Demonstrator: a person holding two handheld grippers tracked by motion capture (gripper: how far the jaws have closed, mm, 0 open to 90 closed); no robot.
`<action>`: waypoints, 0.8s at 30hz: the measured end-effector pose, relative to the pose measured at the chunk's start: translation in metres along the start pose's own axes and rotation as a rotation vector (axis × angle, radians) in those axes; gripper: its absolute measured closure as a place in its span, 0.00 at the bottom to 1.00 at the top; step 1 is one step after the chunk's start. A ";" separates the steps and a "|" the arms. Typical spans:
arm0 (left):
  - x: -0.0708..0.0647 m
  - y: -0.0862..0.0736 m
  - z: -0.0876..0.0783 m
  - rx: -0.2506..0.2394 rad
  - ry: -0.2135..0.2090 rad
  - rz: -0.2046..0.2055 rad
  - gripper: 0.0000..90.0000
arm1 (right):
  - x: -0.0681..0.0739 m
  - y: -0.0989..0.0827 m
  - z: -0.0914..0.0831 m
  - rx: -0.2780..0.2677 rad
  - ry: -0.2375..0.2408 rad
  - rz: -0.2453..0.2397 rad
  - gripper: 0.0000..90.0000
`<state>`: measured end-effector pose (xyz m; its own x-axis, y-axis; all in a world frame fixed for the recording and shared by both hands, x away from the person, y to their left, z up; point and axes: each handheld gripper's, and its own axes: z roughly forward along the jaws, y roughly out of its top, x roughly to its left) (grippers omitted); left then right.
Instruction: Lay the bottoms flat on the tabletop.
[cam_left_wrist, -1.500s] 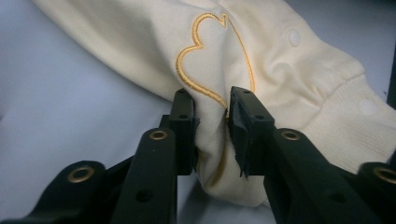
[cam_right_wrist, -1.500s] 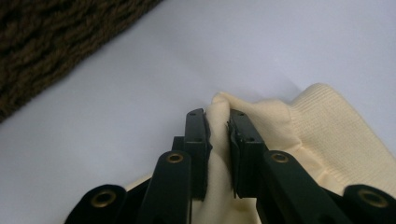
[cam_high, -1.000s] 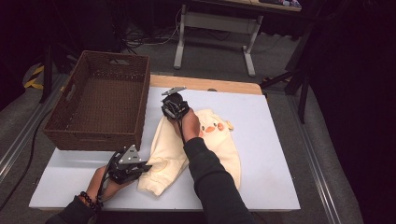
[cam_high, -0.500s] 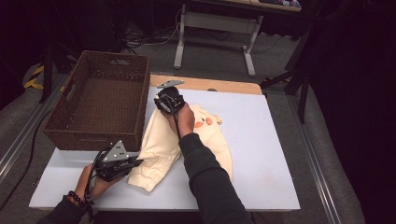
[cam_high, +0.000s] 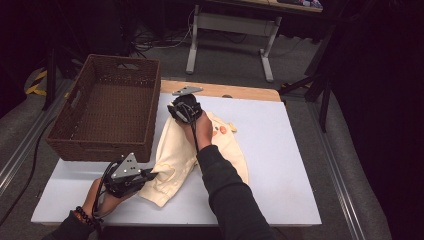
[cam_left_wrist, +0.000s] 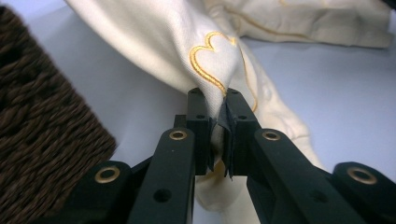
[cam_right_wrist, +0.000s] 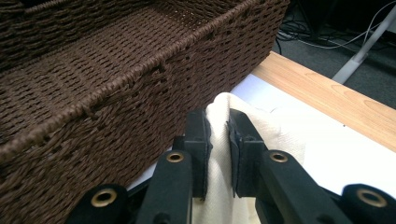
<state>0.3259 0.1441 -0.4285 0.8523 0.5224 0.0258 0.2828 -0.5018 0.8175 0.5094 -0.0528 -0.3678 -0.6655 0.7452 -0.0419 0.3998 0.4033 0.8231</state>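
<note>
Both grippers are clamped on the cream garment (cam_high: 172, 160): the left gripper (cam_high: 150, 174) pinches its near end, the right gripper (cam_high: 176, 114) its far end. Over the last second the cloth has slid left across the table (cam_high: 280, 165) and now lies stretched just beside the basket (cam_high: 107, 112). It looks ready to lift in.

We see the high view lit from above: the white bench (cam_high: 280, 165) is bright, while the floor and room around it sink into near-black. It is soft and slightly grainy. In both gripper views the black fingers (cam_left_wrist: 198, 121) stand fairly sharp, and the basket (cam_right_wrist: 93, 93) blurs toward the near edges.
</note>
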 end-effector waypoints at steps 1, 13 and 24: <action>-0.001 0.002 0.000 -0.007 -0.004 -0.002 0.93 | -0.001 0.000 -0.002 -0.003 0.000 -0.003 0.89; -0.013 0.031 0.006 -0.066 -0.030 0.053 0.93 | -0.024 -0.003 -0.034 -0.037 -0.022 0.022 0.89; -0.023 0.051 0.019 -0.070 -0.074 0.092 0.93 | -0.045 -0.010 -0.056 -0.045 -0.037 0.049 0.89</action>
<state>0.3293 0.0934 -0.3983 0.9040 0.4229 0.0620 0.1728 -0.4944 0.8519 0.5001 -0.1195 -0.3423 -0.6221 0.7826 -0.0211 0.4016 0.3422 0.8495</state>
